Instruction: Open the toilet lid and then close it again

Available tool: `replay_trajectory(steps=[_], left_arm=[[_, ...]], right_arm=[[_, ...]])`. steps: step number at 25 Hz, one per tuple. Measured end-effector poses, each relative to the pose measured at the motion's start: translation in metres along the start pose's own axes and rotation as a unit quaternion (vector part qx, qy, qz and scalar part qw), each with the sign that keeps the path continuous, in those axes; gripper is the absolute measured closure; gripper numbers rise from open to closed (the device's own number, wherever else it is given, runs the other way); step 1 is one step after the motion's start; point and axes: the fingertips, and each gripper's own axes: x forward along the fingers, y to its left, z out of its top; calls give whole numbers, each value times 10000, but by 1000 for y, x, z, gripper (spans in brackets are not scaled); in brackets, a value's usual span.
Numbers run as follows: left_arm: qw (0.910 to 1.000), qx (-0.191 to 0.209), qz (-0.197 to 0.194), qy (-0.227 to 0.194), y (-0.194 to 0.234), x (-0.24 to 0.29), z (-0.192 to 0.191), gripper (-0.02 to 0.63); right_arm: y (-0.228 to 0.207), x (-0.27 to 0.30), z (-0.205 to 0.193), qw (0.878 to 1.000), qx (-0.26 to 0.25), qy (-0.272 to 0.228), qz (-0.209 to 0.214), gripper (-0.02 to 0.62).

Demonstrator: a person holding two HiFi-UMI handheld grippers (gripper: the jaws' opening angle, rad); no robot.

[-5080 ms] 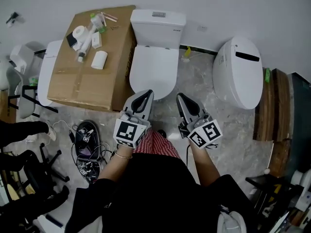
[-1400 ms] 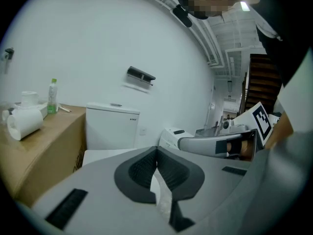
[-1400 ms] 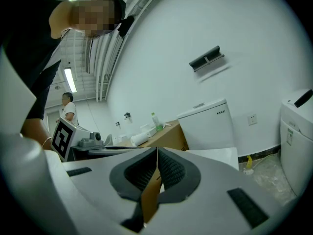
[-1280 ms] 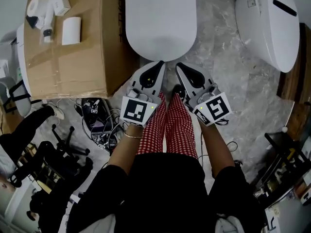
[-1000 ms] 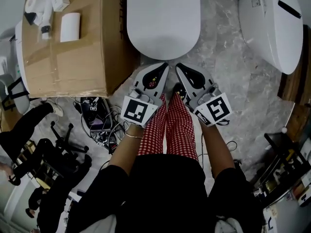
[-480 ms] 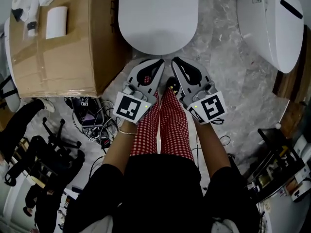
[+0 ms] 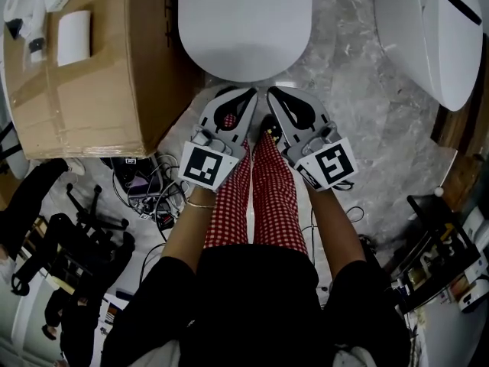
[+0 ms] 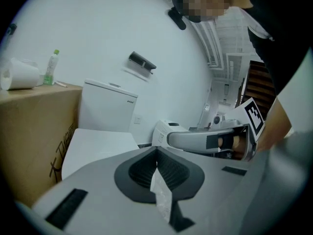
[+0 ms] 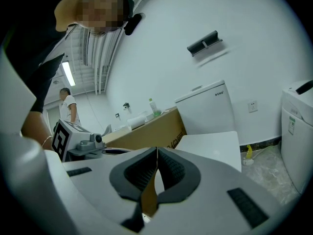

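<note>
Left gripper (image 7: 246,94) and right gripper (image 7: 272,93) pinched fully shut, nothing held. Parked side by side, toilet lid (image 7: 244,21) down just ahead of tips; probably staged to lift its front edge.

My grey grippers, black top and checked trousers

I wear a black top (image 7: 252,304) with short sleeves, red-and-white checked trousers (image 7: 263,197) and a thin bracelet (image 7: 200,203) on my left wrist. My left gripper (image 7: 246,94) and right gripper (image 7: 271,92) are pale grey shells that taper towards the front, each with a dark oval opening in its upper face. Each carries at the hand end a white cube (image 7: 208,167) printed with a black square marker. Seen along the jaws, the pads (image 8: 139,170) are black and ribbed, set in smooth grey, with small black rectangular strips (image 8: 66,207) further back.
</note>
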Motion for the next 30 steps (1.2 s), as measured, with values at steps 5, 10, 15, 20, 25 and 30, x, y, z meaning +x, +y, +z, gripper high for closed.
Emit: replay_trajectory(steps=[5,10,15,20,25,30], left_arm=[[10000,-34,66,35,3,3,-8,603],[9999,-69,93,121,8,6,-21,603],[9997,-104,125,175,12,9,-32,603],[9994,-138,212,232,17,9,-43,603],[9991,-162,189,348,18,12,-59,603],[9990,-95,125,422,17,15,-69,603]], right_arm=[[-4,4,-13,9999,6,149,16,575],[-5,11,-26,9996,63,261,47,575],[-6,16,-39,9993,113,341,48,575],[-7,20,-51,9989,138,450,87,575],[-12,23,-62,9984,188,537,43,575],[-14,23,-72,9979,321,568,14,575]])
